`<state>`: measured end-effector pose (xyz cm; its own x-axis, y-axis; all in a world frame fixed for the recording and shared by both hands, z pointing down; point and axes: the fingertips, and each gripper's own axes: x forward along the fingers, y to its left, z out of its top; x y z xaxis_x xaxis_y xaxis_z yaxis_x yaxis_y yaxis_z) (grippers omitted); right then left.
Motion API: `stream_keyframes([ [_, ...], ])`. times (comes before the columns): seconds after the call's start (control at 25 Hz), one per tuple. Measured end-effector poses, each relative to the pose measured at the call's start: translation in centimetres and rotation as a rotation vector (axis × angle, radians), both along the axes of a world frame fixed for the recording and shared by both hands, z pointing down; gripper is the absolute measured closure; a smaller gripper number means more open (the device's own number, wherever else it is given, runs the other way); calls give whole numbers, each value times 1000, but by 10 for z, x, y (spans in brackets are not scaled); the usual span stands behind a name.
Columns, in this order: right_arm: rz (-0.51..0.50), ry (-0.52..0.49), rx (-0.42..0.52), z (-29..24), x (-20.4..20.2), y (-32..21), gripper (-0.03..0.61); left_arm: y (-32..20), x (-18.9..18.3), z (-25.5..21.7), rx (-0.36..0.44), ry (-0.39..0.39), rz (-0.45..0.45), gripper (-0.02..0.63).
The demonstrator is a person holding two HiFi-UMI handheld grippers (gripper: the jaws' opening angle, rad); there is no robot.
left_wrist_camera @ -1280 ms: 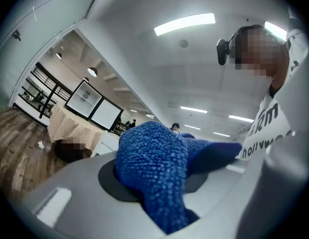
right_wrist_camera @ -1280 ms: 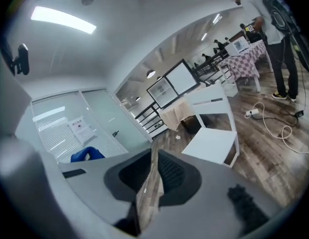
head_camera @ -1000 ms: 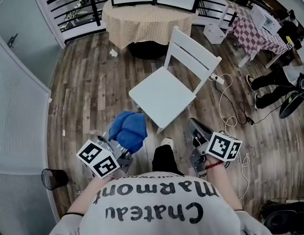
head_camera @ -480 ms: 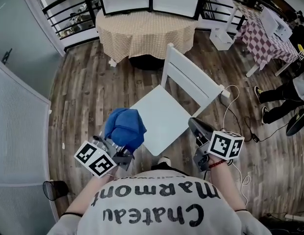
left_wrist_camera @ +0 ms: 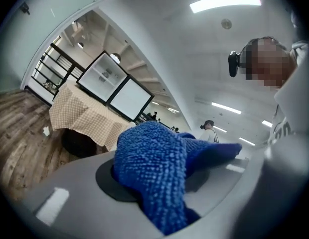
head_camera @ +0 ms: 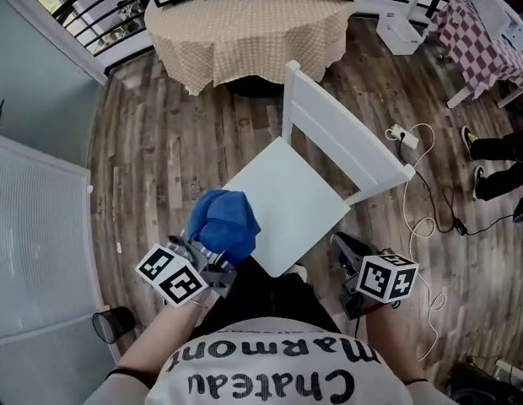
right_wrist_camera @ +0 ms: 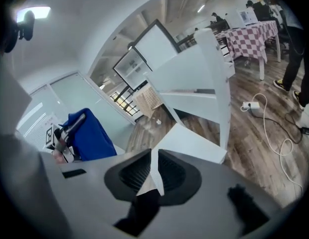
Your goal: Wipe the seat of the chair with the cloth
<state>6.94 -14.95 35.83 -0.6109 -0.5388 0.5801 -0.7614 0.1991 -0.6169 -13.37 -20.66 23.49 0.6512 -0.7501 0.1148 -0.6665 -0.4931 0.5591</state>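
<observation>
Head view: the blue cloth point(head_camera: 221, 226), bunched and clamped in my left claw point(head_camera: 209, 253), now hangs at the near-left edge of the chair seat point(head_camera: 287, 201). A second ago it was out over the floor, short of the front corner; I cannot confirm from here that it touches the seat. The chair sits larger and nearer than before, so I have closed in; wiping looks ready to start but not begun. My right claw point(head_camera: 341, 251) has its jaws drawn together on nothing, low beside the seat's front corner.
</observation>
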Motion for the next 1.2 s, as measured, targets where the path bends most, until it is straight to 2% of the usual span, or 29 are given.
stream_keyframes([
  [0.12,47,18,-79,35,7,-2,528,-31,5,35,-66,15,42,477],
  [0.32,132,42,-150,80,8,2,528,-95,9,116,-125,-126,127,465],
  [0.4,207,-16,-146,91,4,-1,531,-123,14,145,-142,-153,161,465],
  [0.52,360,-156,-167,112,-2,-18,535,-167,28,181,-136,-138,214,465],
  [0.6,429,-202,-204,128,-10,-26,534,-191,37,203,-143,-119,235,462],
  [0.84,467,-152,-255,163,-33,-34,535,-240,58,275,-167,-131,310,445],
  [0.92,489,-144,-277,174,-37,-29,535,-250,63,294,-182,-102,313,427],
  [1.0,516,-150,-302,183,-38,-21,534,-262,66,306,-200,-45,291,358],
  [1.08,549,-153,-326,191,-37,-10,534,-271,65,321,-221,-24,257,347],
  [1.12,566,-157,-337,194,-37,-5,535,-273,65,334,-232,-50,247,350],
  [1.2,588,-173,-357,198,-38,5,534,-268,61,367,-268,-160,250,374],
])
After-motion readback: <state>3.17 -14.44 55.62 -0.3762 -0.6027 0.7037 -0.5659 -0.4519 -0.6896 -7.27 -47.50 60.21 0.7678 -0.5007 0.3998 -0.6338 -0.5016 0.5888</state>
